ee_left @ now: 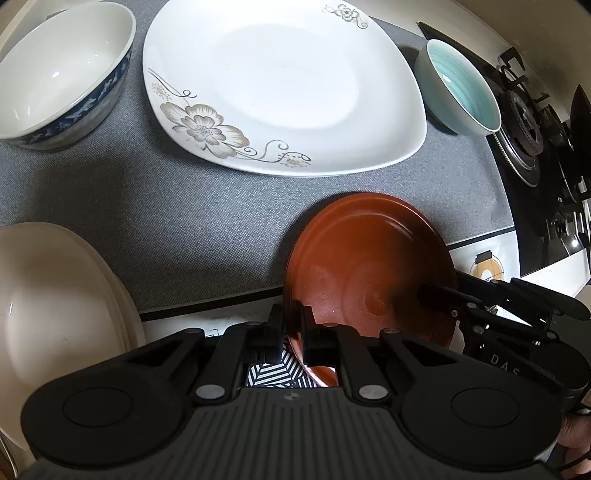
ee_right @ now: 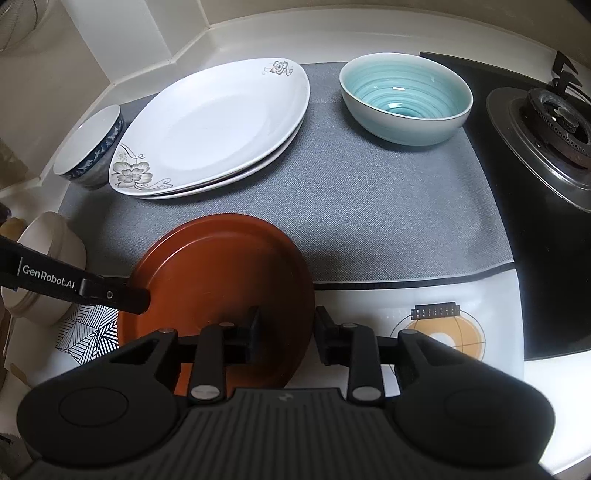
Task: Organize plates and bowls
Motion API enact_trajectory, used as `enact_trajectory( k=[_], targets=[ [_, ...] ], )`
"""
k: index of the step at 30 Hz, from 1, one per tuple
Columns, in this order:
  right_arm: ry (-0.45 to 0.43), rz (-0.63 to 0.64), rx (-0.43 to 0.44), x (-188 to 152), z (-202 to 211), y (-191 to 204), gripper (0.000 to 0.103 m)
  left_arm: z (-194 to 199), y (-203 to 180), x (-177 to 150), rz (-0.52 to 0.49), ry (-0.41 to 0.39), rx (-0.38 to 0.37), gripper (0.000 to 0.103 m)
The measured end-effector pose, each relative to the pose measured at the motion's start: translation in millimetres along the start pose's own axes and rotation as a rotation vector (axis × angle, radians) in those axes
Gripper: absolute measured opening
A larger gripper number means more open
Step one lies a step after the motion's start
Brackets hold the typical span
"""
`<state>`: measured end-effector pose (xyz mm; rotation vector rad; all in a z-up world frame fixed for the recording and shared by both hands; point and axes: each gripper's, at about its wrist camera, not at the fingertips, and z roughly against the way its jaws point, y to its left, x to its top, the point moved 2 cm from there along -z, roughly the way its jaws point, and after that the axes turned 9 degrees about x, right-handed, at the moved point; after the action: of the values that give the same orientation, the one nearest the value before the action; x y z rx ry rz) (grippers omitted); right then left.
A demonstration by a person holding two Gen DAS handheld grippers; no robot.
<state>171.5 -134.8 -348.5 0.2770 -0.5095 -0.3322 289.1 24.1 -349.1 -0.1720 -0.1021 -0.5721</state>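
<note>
A brown-red round plate (ee_left: 369, 266) is held tilted over the mat's front edge; it also shows in the right wrist view (ee_right: 221, 273). My left gripper (ee_left: 293, 325) is shut on its left rim. My right gripper (ee_right: 286, 326) is open, its jaws astride the plate's right rim, not clamped. White flowered plates (ee_right: 218, 129) are stacked at the back of the grey mat (ee_right: 369, 221). A teal bowl (ee_right: 406, 99) sits at back right. A blue-patterned white bowl (ee_right: 90, 147) stands left of the stack. A cream bowl (ee_right: 44, 266) sits at the left.
A black gas hob with a burner (ee_right: 554, 125) borders the mat on the right. The counter wall (ee_right: 258, 33) runs behind. A patterned placemat (ee_right: 436, 328) lies along the front edge, under the red plate.
</note>
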Motion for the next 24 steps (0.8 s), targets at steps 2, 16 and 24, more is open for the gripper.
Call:
enact_trajectory(
  k=[2, 16, 24],
  targets=[
    [-0.001, -0.006, -0.012, -1, 1, -4, 0.016, 1, -2, -1, -0.014, -0.004, 0.008, 0.009],
    [0.025, -0.056, 0.005, 1, 5, -7, 0.009, 12, -2, -2, -0.007, -0.021, 0.014, 0.009],
    [0.003, -0.068, 0.034, 10, 30, -1, 0.009, 47, -1, -1, -0.016, -0.089, -0.008, 0.009]
  ],
)
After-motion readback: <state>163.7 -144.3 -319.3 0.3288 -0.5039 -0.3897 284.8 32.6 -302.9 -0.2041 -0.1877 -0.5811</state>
